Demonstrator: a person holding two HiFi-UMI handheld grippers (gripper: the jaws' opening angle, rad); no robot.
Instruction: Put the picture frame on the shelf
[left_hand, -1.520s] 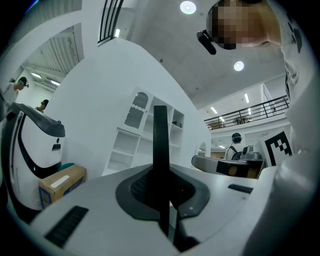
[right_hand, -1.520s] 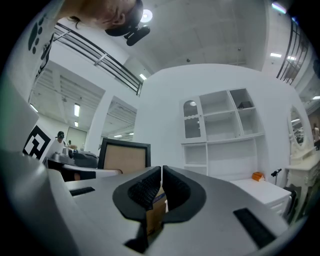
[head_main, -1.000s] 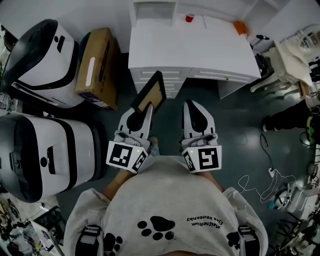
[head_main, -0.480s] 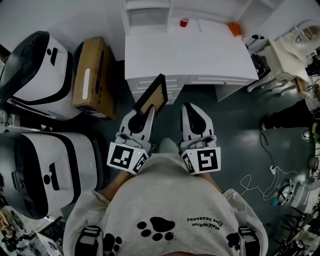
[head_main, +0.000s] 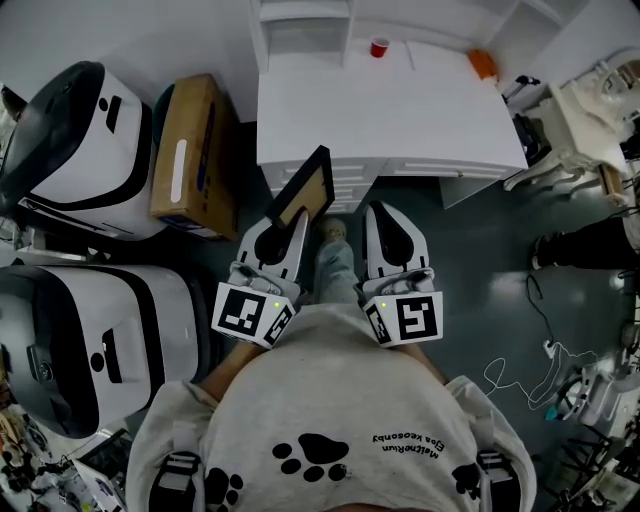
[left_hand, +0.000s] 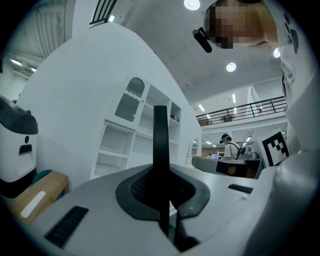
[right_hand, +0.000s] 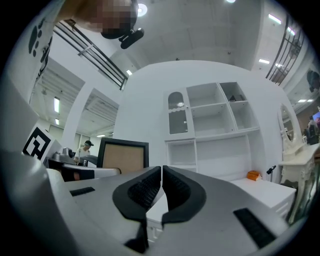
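My left gripper (head_main: 287, 222) is shut on the lower edge of a black picture frame (head_main: 301, 190) with a tan panel, held up in front of the person. In the left gripper view the frame (left_hand: 160, 150) shows edge-on as a thin black bar between the pads. The right gripper view shows the frame (right_hand: 123, 156) at the left, facing the camera. My right gripper (head_main: 385, 222) is shut with nothing in it, beside the left one. Ahead stands the white shelf unit (right_hand: 210, 130) with open compartments over a white desk top (head_main: 385, 110).
A red cup (head_main: 379, 46) and an orange object (head_main: 482, 63) sit at the back of the desk. A cardboard box (head_main: 190, 150) and two large white-and-black machines (head_main: 75, 130) stand at the left. A white chair (head_main: 590, 110) and floor cables (head_main: 520, 370) are at the right.
The desk and shelf have shifted slightly in the head view as the person steps; a foot now shows between the grippers. Both grippers keep their hold and pose.
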